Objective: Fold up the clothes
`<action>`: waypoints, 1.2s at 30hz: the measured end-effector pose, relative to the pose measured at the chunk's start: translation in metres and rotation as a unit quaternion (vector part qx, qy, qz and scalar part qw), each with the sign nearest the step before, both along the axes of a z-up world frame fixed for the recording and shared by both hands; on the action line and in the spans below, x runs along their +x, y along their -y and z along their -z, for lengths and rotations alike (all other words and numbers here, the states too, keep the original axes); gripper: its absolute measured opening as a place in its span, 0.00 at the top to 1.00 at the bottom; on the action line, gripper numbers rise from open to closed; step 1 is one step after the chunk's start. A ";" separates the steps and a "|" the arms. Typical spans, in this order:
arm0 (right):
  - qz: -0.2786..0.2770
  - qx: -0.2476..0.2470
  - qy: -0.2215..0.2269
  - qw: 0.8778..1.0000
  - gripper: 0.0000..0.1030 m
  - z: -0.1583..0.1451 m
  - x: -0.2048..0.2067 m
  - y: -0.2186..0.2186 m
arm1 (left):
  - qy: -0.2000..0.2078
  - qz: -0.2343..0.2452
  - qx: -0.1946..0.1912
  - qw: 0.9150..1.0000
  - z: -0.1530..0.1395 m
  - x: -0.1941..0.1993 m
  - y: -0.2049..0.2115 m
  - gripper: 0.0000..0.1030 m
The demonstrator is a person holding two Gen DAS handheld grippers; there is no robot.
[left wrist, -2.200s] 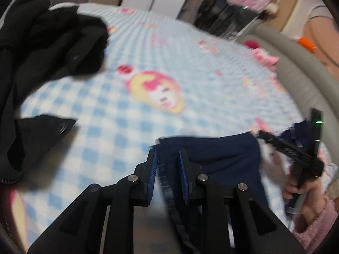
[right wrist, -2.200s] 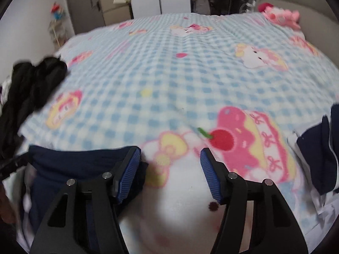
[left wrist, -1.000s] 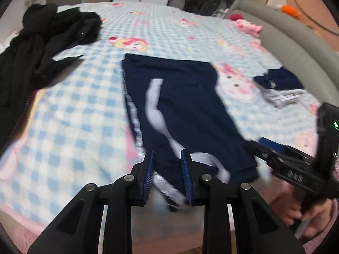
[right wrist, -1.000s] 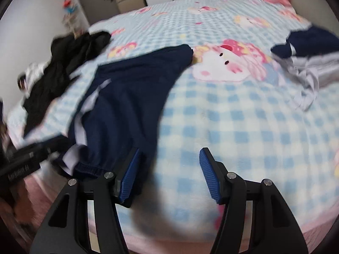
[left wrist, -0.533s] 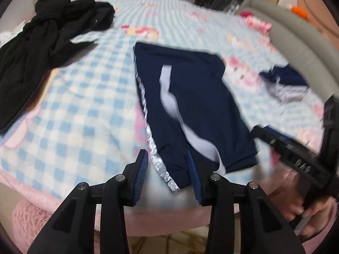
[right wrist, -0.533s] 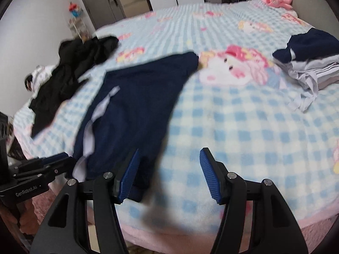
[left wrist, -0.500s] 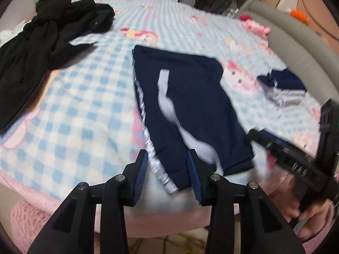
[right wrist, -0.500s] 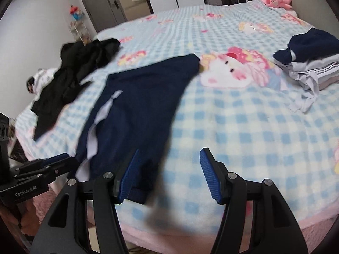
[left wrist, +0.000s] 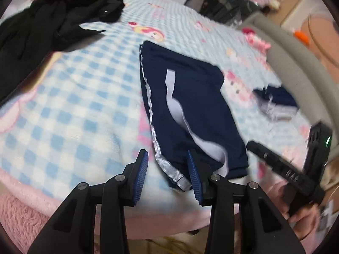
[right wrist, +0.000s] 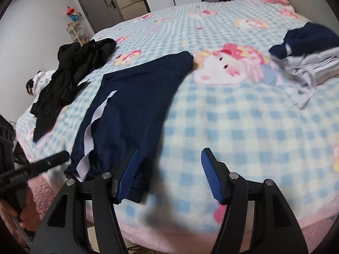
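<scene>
Navy trousers with white side stripes (left wrist: 195, 105) lie stretched out flat on the blue-checked blanket (left wrist: 74, 110), cuffs at the near bed edge. They also show in the right wrist view (right wrist: 135, 105). My left gripper (left wrist: 167, 173) is open and empty, just over the near cuff with the silver stripe end. My right gripper (right wrist: 169, 173) is open and empty at the other cuff, its left finger over the navy fabric. Each gripper shows in the other's view, the right one (left wrist: 281, 169) and the left one (right wrist: 36, 167).
A heap of black clothes (left wrist: 42, 19) lies at the far left of the bed, also in the right wrist view (right wrist: 72, 74). A stack of folded navy and grey clothes (right wrist: 307, 50) sits at the right. A grey headboard (left wrist: 296, 67) runs along the right. The pink bed edge (right wrist: 211, 237) is just below my grippers.
The left gripper let go of the trouser cuff and opened wider. Both grippers drew back toward the bed edge, leaving the trousers spread flat on the blanket.
</scene>
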State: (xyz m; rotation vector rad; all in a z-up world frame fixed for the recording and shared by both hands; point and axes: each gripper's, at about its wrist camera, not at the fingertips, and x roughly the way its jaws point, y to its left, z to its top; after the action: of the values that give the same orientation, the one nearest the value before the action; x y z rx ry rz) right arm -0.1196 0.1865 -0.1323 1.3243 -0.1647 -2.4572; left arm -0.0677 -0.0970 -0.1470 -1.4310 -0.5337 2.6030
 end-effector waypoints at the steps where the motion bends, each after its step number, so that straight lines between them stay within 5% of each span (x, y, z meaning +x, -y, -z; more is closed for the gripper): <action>1: -0.001 0.008 0.012 1.000 0.39 0.005 -0.001 0.003 | 0.010 -0.005 -0.023 1.000 0.004 -0.002 -0.003 0.61; 3: -0.003 0.024 0.031 0.999 0.39 0.012 -0.003 0.009 | 0.028 -0.013 -0.064 0.997 0.011 -0.005 -0.008 0.62; 11: 0.011 0.010 0.018 1.000 0.39 -0.006 -0.003 -0.002 | -0.044 -0.010 -0.011 0.999 -0.004 -0.003 0.006 0.62; 14: -0.013 0.014 0.005 1.000 0.39 -0.013 -0.025 0.005 | -0.053 0.009 -0.028 0.998 -0.012 -0.032 0.000 0.62; 18: -0.073 0.064 -0.011 0.995 0.39 -0.016 -0.067 0.030 | -0.050 0.056 -0.053 0.996 -0.016 -0.071 -0.010 0.58; 21: -0.089 0.141 0.006 0.986 0.39 0.002 -0.085 0.042 | -0.007 0.055 -0.125 0.991 0.001 -0.091 -0.012 0.58; 22: -0.089 0.162 0.014 0.983 0.39 0.010 -0.088 0.041 | -0.010 0.052 -0.117 0.992 0.003 -0.091 -0.005 0.57; 27: -0.063 0.087 0.034 0.994 0.39 0.014 -0.099 0.009 | -0.066 0.005 -0.050 0.997 0.001 -0.095 0.035 0.55; 31: -0.061 0.051 -0.015 0.997 0.36 -0.013 -0.120 0.024 | -0.097 0.021 -0.046 0.994 -0.015 -0.125 0.029 0.55; 36: -0.098 0.079 -0.004 0.992 0.36 -0.001 -0.170 0.065 | -0.093 0.076 -0.065 0.991 -0.019 -0.187 0.006 0.55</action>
State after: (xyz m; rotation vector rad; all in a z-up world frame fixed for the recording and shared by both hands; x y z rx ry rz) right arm -0.2893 0.1215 -0.1316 1.3252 0.1589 -2.3490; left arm -0.2550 -0.1031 -0.1280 -1.1932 -0.2267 2.6506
